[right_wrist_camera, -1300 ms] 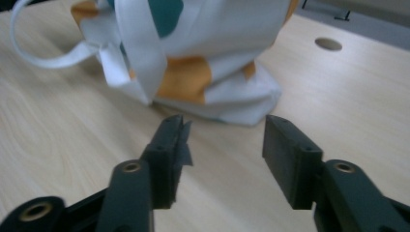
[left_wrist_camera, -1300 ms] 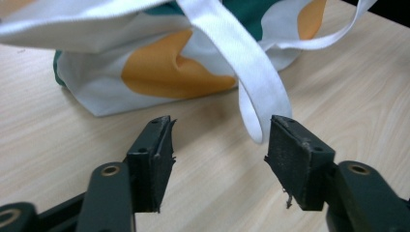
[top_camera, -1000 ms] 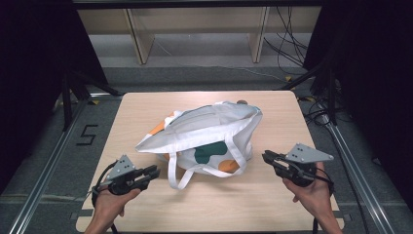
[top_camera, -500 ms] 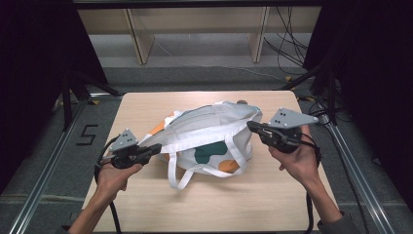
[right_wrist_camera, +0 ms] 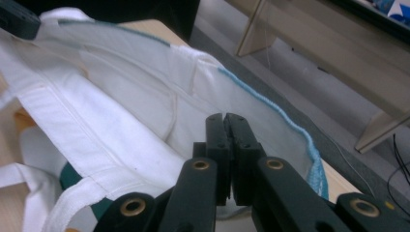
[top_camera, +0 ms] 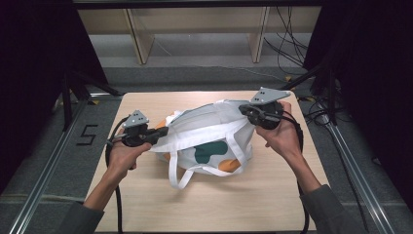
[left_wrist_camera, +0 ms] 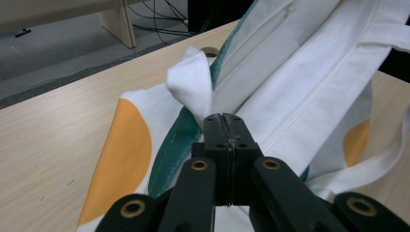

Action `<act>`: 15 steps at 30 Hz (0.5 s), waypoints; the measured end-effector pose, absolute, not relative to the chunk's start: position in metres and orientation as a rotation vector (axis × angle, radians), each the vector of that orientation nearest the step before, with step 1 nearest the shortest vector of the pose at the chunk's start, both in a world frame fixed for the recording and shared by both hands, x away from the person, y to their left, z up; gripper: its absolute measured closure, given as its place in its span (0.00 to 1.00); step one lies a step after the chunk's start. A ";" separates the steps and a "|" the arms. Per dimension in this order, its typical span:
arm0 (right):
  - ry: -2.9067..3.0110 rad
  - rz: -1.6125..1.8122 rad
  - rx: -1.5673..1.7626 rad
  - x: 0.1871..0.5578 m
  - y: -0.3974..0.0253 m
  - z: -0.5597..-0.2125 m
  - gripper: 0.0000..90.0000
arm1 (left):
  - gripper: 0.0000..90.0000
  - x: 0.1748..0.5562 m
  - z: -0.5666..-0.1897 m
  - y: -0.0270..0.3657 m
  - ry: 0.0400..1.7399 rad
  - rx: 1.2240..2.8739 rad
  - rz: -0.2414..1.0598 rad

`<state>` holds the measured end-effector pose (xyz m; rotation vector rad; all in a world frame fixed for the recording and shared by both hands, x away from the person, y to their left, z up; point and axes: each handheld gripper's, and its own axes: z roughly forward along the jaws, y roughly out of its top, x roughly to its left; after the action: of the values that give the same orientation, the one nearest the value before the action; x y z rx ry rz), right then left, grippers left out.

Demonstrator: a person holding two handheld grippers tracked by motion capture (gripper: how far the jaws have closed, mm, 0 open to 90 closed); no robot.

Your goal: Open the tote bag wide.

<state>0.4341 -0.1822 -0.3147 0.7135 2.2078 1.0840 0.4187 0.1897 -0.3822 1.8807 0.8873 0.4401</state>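
White cloth with green and orange patches makes up a tote bag lying at the centre of the high view, on a pale wooden bench. Two forearms come in from the bottom of that frame, each hand holding a pair of tongs.

At centre left of the high view, the left tongs point toward the middle and meet the bag's left rim. In the left gripper view, the left tongs' black jaws are pressed together on a fold of the white cloth, which bunches up just above the jaw tips. An orange patch and a green stripe of the bag show at lower left of that frame.

At upper right of the high view, the right tongs reach the bag's right rim near its far edge. In the right gripper view, the right tongs' jaws are drawn together with white cloth behind and around them, at the bag's blue-green trimmed rim; whether cloth lies between the jaws cannot be told for sure.

The bag's mouth is stretched between the two tongs. White handle straps loop down toward the near edge of the bench.
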 end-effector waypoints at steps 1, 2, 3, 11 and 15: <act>2.214 1.059 0.705 0.437 -0.182 -0.317 0.99 | 0.99 0.422 -0.384 0.189 0.898 1.881 0.437; 2.208 1.028 0.737 0.439 -0.182 -0.319 0.99 | 0.99 0.426 -0.385 0.188 0.905 1.883 0.444; 2.216 0.989 0.708 0.444 -0.183 -0.322 0.99 | 0.99 0.426 -0.385 0.188 0.905 1.883 0.444; 2.320 0.871 0.932 0.477 -0.199 -0.367 1.00 | 0.99 0.463 -0.408 0.191 1.003 1.918 0.456; 2.356 0.845 0.986 0.486 -0.204 -0.396 1.00 | 0.99 0.476 -0.421 0.193 1.041 1.955 0.445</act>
<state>0.4860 -0.2039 -0.3960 0.9863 2.3558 0.8446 0.4764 0.1927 -0.4211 1.9550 1.0413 0.4451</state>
